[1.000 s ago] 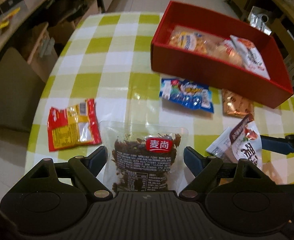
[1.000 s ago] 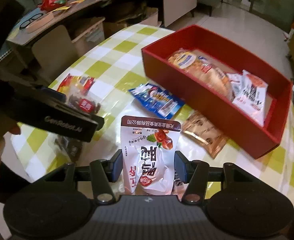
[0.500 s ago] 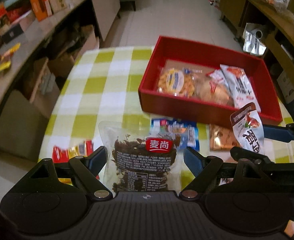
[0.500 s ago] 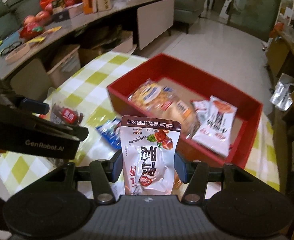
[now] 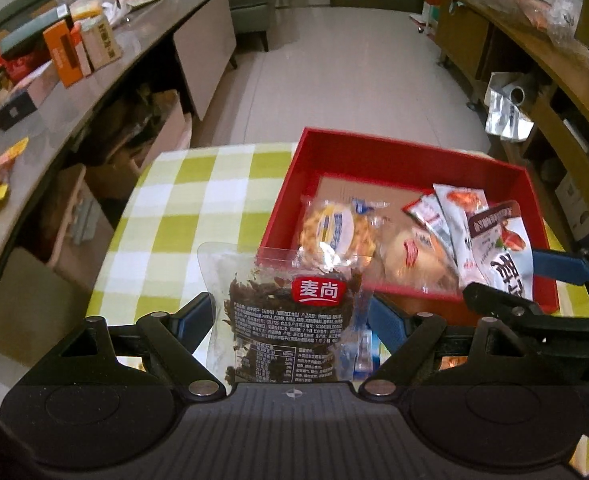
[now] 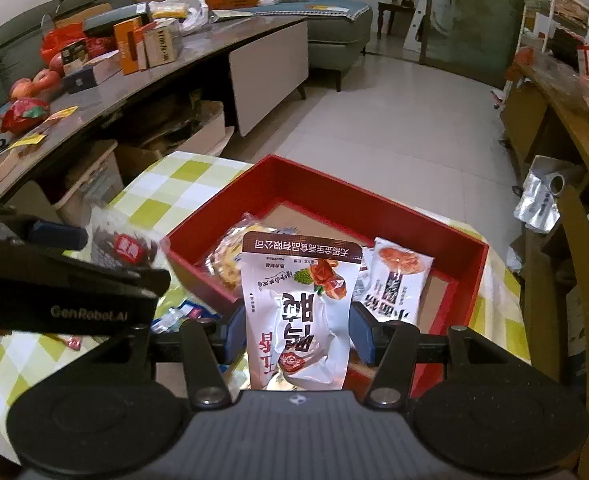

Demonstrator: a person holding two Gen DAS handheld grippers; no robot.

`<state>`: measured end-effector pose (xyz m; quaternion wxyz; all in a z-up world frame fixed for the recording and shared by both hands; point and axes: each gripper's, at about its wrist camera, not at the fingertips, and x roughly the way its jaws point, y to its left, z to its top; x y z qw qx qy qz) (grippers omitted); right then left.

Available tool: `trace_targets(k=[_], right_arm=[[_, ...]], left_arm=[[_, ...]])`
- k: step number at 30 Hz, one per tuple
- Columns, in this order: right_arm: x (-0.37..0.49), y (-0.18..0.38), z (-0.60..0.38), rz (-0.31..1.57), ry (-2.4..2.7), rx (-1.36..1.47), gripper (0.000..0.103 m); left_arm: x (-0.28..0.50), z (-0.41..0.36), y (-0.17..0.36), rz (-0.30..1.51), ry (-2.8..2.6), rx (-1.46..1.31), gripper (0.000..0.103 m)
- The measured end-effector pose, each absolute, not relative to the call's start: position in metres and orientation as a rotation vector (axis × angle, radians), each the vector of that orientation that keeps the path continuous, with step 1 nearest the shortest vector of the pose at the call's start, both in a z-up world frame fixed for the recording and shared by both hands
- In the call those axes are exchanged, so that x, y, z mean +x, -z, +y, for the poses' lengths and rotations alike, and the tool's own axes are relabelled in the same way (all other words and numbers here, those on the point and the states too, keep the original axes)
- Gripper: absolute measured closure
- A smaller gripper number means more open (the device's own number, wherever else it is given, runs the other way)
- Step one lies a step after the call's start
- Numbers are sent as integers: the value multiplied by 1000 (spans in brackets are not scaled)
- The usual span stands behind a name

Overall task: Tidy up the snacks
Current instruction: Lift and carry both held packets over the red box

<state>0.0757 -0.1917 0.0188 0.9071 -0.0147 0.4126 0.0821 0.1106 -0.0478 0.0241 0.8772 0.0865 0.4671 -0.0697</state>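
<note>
A checked table (image 5: pixel 182 208) ends at a far edge with open floor (image 5: pixel 354 72) beyond it, and a long counter (image 6: pixel 182 64) runs down the left. The red box (image 5: pixel 406 160) sits at the table's far right; its back half is bare cardboard, while packets crowd its near wall. The left gripper (image 5: pixel 290 320) is clamped on a clear bag (image 5: pixel 290 304) of dark snack, lifted off the table just short of the box's near left corner. The right gripper (image 6: pixel 298 328) is clamped on a white pouch (image 6: pixel 300 304), held upright over the box's near wall. In the right view, a blue packet (image 6: pixel 186 314) lies on the table just outside that wall.
</note>
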Motion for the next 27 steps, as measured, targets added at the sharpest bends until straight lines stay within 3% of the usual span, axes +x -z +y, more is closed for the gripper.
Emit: trace_targets(k=[27], right_arm=[[137, -17, -231, 817, -59, 59, 40]], left_arm=[[174, -90, -22, 931, 130, 196, 16]])
